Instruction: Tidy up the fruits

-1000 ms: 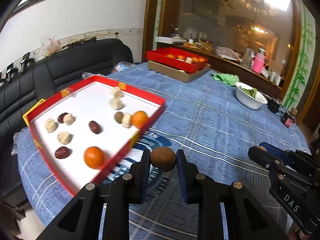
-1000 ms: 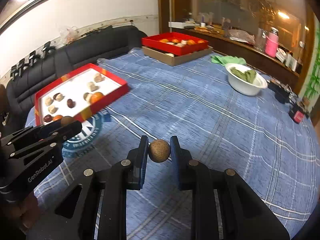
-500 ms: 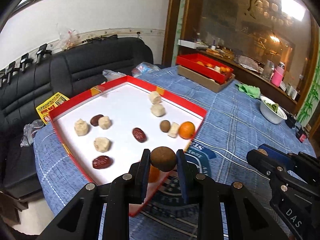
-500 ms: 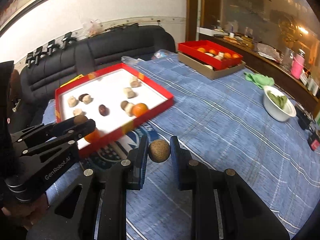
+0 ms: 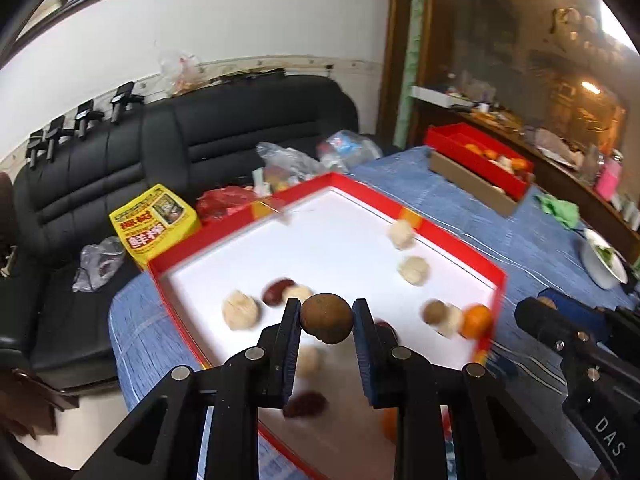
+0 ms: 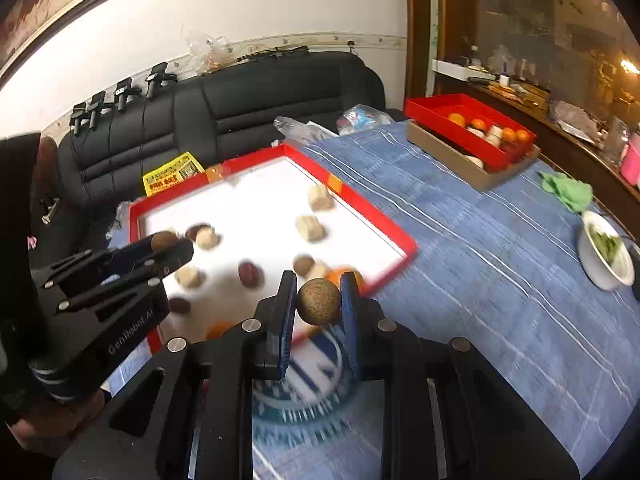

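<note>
Gripping a round brown fruit [image 5: 327, 318] between its black fingers [image 5: 289, 344], the left gripper [image 5: 326, 320] hovers over the shallow red-rimmed white tray [image 5: 452, 242]. Pale lumps, dark red dates and an orange tangerine [image 5: 476, 321] lie scattered beyond and beside the fingers, blurred, so their exact kinds are uncertain. To the right, the right gripper [image 6: 319, 306] clamps a speckled tan ball-shaped fruit [image 6: 319, 306] above the blue-clothed table [image 6: 500, 288], just short of the tray's near corner.

2 round brown fruits [image 5: 326, 318] [image 6: 318, 301] are pinched above the red-rimmed white tray [image 5: 440, 240] of scattered fruit.
</note>
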